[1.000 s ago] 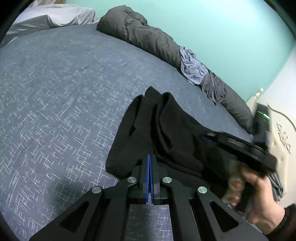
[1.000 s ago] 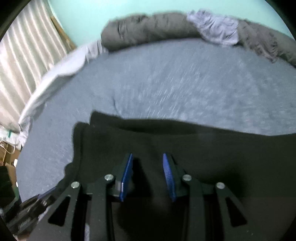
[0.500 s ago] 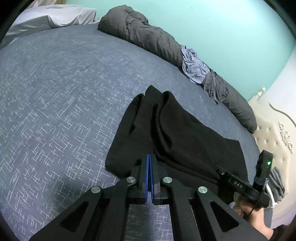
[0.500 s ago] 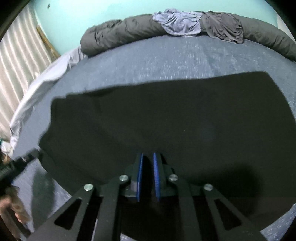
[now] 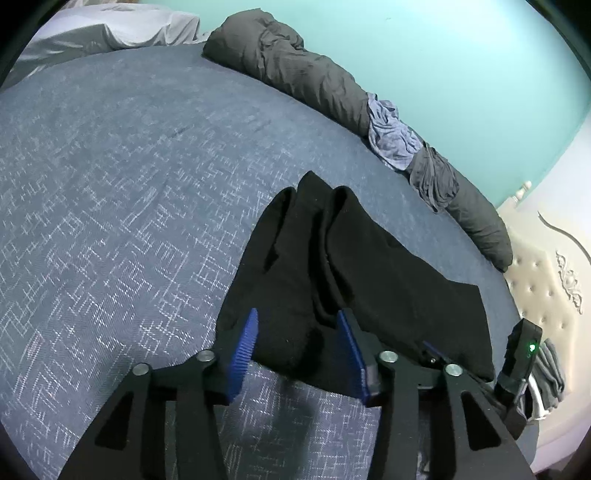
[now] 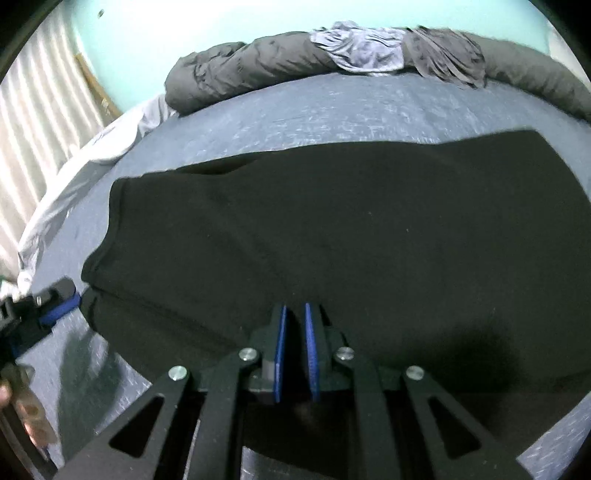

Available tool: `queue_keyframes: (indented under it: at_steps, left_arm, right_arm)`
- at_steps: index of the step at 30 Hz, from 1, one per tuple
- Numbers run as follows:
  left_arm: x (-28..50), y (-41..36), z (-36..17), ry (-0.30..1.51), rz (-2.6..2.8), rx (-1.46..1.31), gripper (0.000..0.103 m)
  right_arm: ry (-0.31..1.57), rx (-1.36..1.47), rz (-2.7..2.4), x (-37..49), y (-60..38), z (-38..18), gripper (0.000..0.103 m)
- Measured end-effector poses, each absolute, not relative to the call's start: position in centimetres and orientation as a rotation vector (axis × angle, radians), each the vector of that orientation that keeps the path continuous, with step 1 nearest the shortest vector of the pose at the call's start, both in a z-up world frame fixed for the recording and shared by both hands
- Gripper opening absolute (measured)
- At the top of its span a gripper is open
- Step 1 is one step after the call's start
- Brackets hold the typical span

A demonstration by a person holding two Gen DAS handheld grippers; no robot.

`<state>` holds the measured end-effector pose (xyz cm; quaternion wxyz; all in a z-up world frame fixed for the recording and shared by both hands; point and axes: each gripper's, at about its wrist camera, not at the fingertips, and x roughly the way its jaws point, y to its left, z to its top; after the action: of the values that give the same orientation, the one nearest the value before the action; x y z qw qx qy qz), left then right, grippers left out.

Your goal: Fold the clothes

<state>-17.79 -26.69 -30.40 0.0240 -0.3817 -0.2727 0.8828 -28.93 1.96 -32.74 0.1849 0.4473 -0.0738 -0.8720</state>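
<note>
A black garment (image 5: 369, 269) lies folded lengthwise on the blue patterned bed (image 5: 110, 184). My left gripper (image 5: 299, 347) is open, its blue pads on either side of the garment's near end. My right gripper (image 6: 295, 332) is shut on the garment's (image 6: 332, 229) near edge, with cloth pinched between the blue pads. The right gripper also shows at the garment's far right corner in the left wrist view (image 5: 432, 354). The left gripper shows at the left edge of the right wrist view (image 6: 55, 306).
A rolled grey duvet (image 5: 303, 74) with a lilac cloth (image 5: 395, 133) and a grey cloth (image 5: 432, 173) runs along the teal wall. A white sheet (image 5: 110, 29) lies at the bed's far left. A cream headboard (image 5: 546, 280) stands at the right.
My left gripper has opened from shut. My right gripper closed on the garment's edge and the garment now lies flatter on the bed.
</note>
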Motion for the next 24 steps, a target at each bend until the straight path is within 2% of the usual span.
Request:
queue_keyframes:
  at_steps: [5,12,14,18,24]
  left_arm:
    - [-17.9,-26.3,-30.8,-0.867,2.719,-1.202,0.071]
    - [-17.8,-25.9,-31.3,-0.900,2.713,-1.238,0.084]
    - [-17.8,-25.8,-31.4,-0.908,2.709,-1.243,0.084]
    - [-17.7,-25.8,-31.4,-0.927,2.709,-1.245,0.084]
    - [-17.7,-25.2,-31.4,-0.959,2.686,-1.251,0.086]
  right_arm:
    - [-0.150,1.280,-2.475,-28.9,1.4,-33.0,0.010]
    - [-0.211,1.347,-2.425,-29.3,2.5,-31.3,0.009]
    - [-0.273,1.356,-2.423,-29.1,3.5,-30.4,0.009]
    - [-0.284,1.312,-2.411,-26.4,6.4,-28.6,0.009]
    - [-0.386,1.334,-2.471,-23.3,13.5,-28.2,0.010]
